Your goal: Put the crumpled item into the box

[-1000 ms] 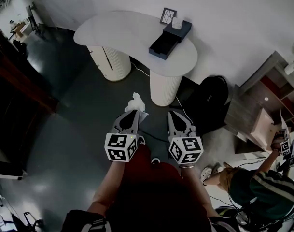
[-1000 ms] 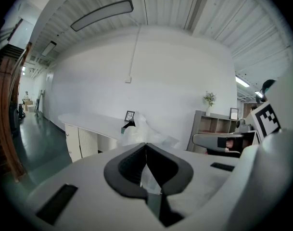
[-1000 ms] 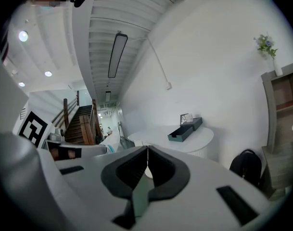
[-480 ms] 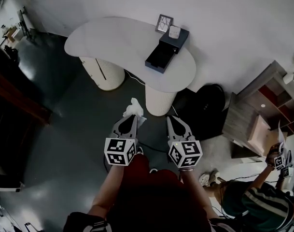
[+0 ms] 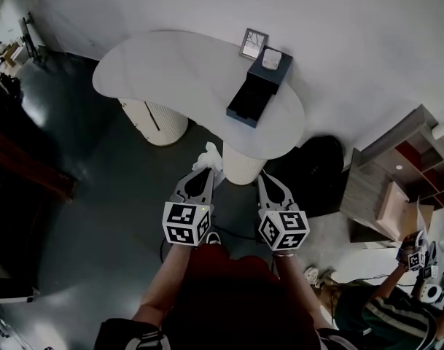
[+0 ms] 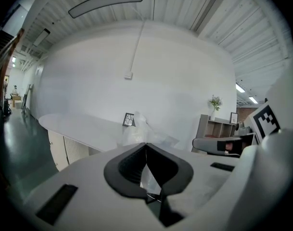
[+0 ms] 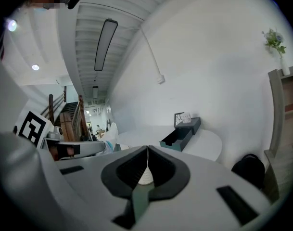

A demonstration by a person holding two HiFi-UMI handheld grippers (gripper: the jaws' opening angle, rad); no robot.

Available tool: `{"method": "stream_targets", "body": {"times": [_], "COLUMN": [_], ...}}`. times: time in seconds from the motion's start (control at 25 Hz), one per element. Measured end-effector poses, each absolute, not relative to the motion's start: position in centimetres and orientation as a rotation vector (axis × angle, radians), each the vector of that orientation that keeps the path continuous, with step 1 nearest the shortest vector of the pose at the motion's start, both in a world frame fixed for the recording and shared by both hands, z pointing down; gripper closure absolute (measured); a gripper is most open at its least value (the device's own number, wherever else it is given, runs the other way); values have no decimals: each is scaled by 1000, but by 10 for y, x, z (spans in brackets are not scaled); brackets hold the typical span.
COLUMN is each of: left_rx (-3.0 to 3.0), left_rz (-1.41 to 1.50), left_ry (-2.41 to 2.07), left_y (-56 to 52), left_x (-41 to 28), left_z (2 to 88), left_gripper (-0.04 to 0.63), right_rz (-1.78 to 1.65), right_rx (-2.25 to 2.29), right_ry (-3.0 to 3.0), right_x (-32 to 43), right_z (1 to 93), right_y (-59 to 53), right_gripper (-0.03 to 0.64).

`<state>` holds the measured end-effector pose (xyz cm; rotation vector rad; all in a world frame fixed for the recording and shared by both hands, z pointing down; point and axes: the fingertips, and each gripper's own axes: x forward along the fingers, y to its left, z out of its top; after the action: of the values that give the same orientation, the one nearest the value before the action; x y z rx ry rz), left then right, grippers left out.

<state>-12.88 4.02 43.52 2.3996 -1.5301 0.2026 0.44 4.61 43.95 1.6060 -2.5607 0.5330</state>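
Observation:
My left gripper (image 5: 208, 171) is shut on a crumpled white item (image 5: 208, 156), which sticks out past its tips above the dark floor; in the left gripper view the crumpled item (image 6: 136, 134) rises just beyond the closed jaws of the left gripper (image 6: 146, 145). The right gripper (image 5: 267, 177) is beside it, shut and empty, seen as right gripper (image 7: 147, 148). A dark open box (image 5: 259, 87) lies on the white curved table (image 5: 178, 63) ahead, also seen as box (image 7: 180, 134). Both grippers hang short of the table's near edge.
A framed picture (image 5: 254, 43) leans on the wall behind the box. The table stands on two ribbed white pedestals (image 5: 245, 164). A black round object (image 5: 318, 162) sits on the floor to the right, wooden shelves (image 5: 396, 188) beyond it. Another person (image 5: 393, 316) with grippers is at lower right.
The table and box have drawn slightly nearer and shifted in view as I move towards them. Both grippers keep their pose, the left still holding the crumpled item.

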Motion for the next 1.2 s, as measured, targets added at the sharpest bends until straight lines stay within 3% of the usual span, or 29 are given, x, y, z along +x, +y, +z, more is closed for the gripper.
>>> {"method": "stream_targets", "body": {"times": [1.2], "left_rx": [2455], "left_rz": [182], "left_ry": [-1417], "left_y": [-53], "left_x": [-149], "left_z": [441], "left_gripper": [572], "right_rz": [585], "right_rx": [1741], "right_ry": [-2437], "right_x": [-14], "right_z": [456], "right_y": [-40], "right_gripper": [601]}}
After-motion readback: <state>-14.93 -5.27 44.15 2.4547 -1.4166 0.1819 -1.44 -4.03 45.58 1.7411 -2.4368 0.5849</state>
